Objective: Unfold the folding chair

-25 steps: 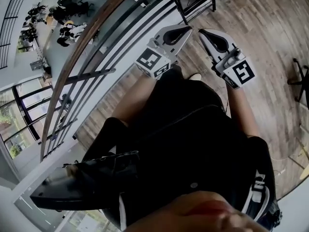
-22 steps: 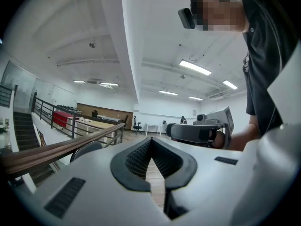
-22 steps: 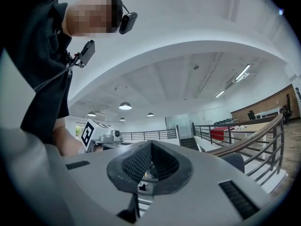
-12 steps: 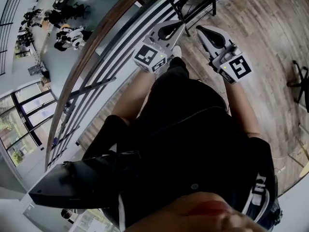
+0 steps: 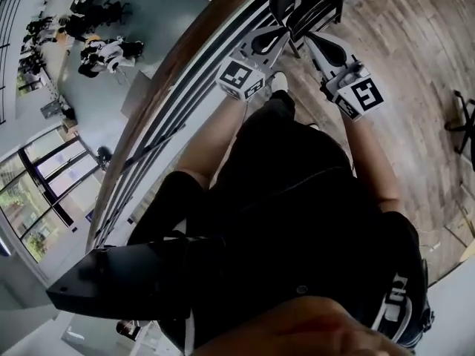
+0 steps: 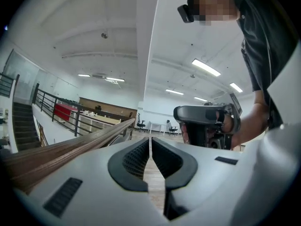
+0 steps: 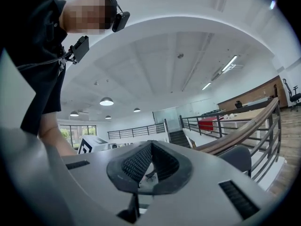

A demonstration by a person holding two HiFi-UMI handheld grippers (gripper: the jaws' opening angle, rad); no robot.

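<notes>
The folding chair point(image 5: 310, 2), black-framed with a dark backrest, stands on the wood floor by the railing at the top of the head view. I cannot tell how far it is folded. My left gripper point(image 5: 285, 30) is shut and empty, its tip just short of the chair's left side. The right gripper point(image 5: 311, 40) is also shut and empty, close below the chair frame. Along the left gripper's closed jaws point(image 6: 150, 140) I see the other gripper point(image 6: 207, 121) in a hand. Past the right gripper point(image 7: 150, 144), the chair's grey rounded backrest point(image 7: 237, 158) shows.
A wooden handrail point(image 5: 185, 58) on black bars runs diagonally on the left, with a drop to a lower floor with desks beyond it. An office chair base point(image 5: 462, 121) stands at the right edge. The person's shoe point(image 5: 280, 82) is below the grippers.
Both grippers have travelled up the head view toward the chair, still shut. The chair has come closer and the railing has shifted with the person's step forward.
</notes>
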